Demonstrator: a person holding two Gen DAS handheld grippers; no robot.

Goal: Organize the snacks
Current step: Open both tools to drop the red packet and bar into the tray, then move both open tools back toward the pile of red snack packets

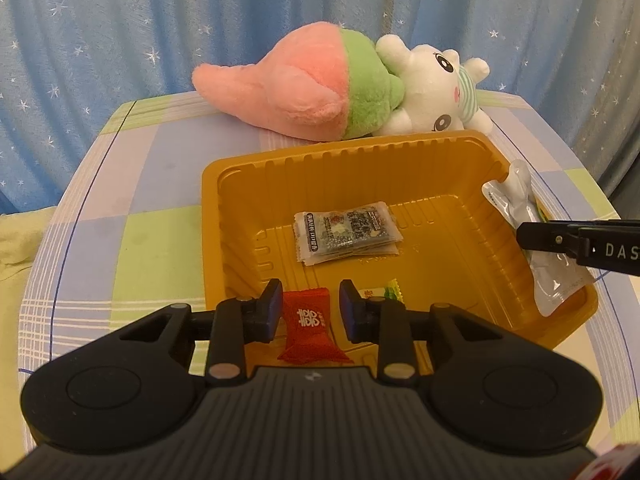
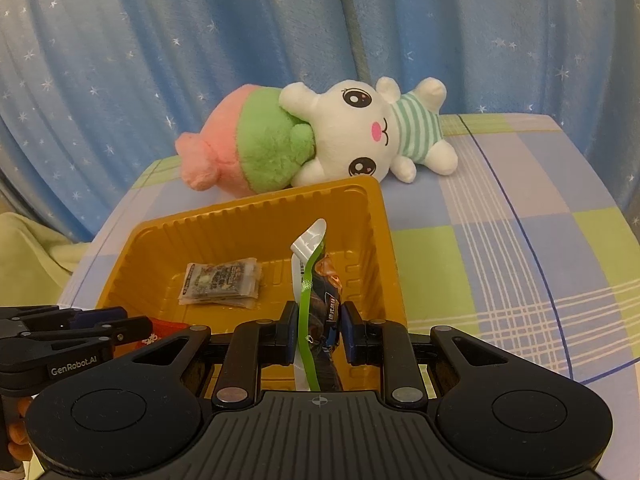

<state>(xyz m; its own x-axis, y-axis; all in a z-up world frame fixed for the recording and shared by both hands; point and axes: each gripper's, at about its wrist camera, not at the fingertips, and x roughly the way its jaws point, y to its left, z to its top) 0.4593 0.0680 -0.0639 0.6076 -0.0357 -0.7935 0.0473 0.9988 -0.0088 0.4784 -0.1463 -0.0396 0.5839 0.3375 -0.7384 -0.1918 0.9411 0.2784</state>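
Over a gold plastic tray (image 1: 400, 152) on a checked cloth, the right gripper (image 2: 316, 332) clamps an upright snack pouch (image 2: 308, 280) at the tray's right wall, seemingly poised to drop it in. The left gripper (image 1: 308, 304) hangs with fingers parted around, not touching, a red candy (image 1: 308, 328) (apparently just released, or about to be picked). Stacked grey packets (image 1: 346, 232) already lie inside; a plush toy (image 1: 348, 88) lies behind.

A pale blue curtain scattered with small white stars (image 1: 120, 40) is hanging in folds behind a table draped in a green, lilac and blue checked cloth (image 2: 500, 248), with warm light falling across both.
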